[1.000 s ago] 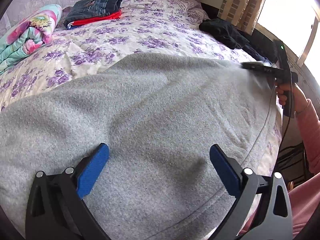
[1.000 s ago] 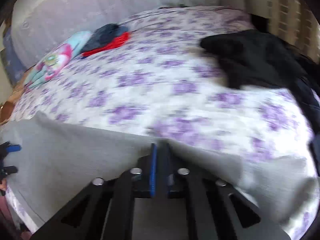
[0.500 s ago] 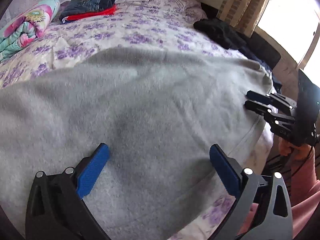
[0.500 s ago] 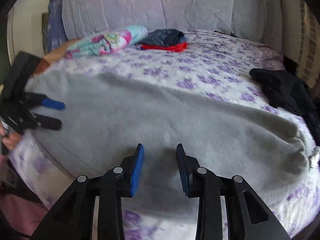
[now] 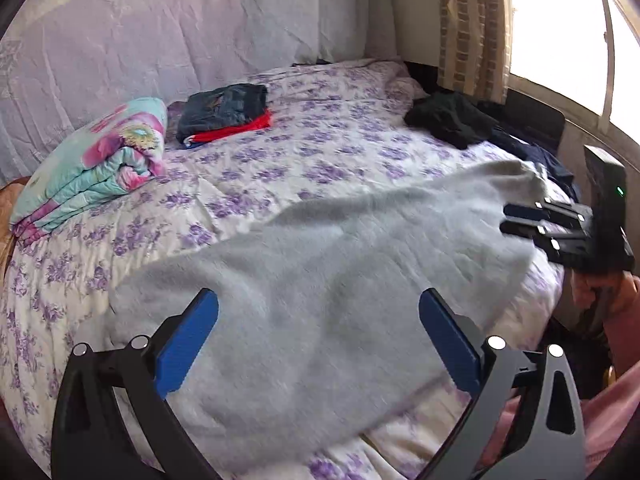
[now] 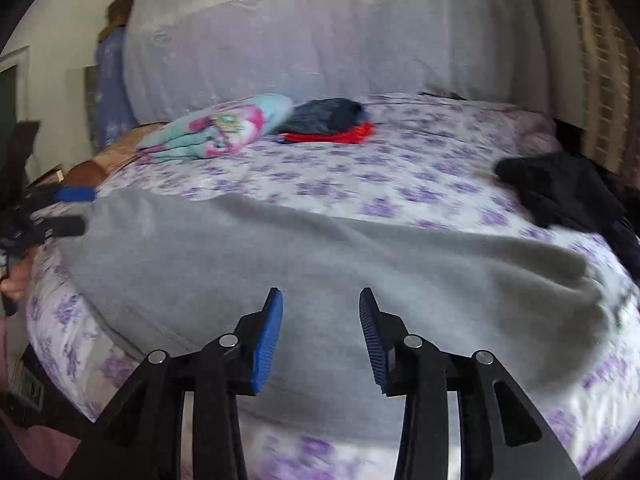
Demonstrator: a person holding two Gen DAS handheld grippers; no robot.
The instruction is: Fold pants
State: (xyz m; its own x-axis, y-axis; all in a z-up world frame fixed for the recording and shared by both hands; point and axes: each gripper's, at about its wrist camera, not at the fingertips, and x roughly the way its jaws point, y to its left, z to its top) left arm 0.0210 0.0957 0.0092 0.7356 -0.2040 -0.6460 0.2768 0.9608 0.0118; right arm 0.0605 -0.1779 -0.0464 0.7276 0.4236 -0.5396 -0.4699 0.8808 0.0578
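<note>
Grey fleece pants (image 5: 320, 288) lie spread flat across the near part of the bed, also in the right wrist view (image 6: 320, 264). My left gripper (image 5: 318, 324) is open wide and empty, above the pants' near left part. My right gripper (image 6: 320, 328) is open and empty, above the pants' near edge; it also shows at the right in the left wrist view (image 5: 516, 220). The left gripper shows at the far left in the right wrist view (image 6: 68, 208).
The bed has a purple flowered cover (image 5: 320, 152). A folded colourful blanket (image 5: 92, 164) and folded jeans on red cloth (image 5: 224, 114) lie at the back. Dark clothes (image 5: 452, 120) lie at the right, by the curtain and window (image 5: 560, 40).
My right gripper let go of the pants' edge and opened. Both grippers have drawn back and up from the pants, which now lie flat on the bed.
</note>
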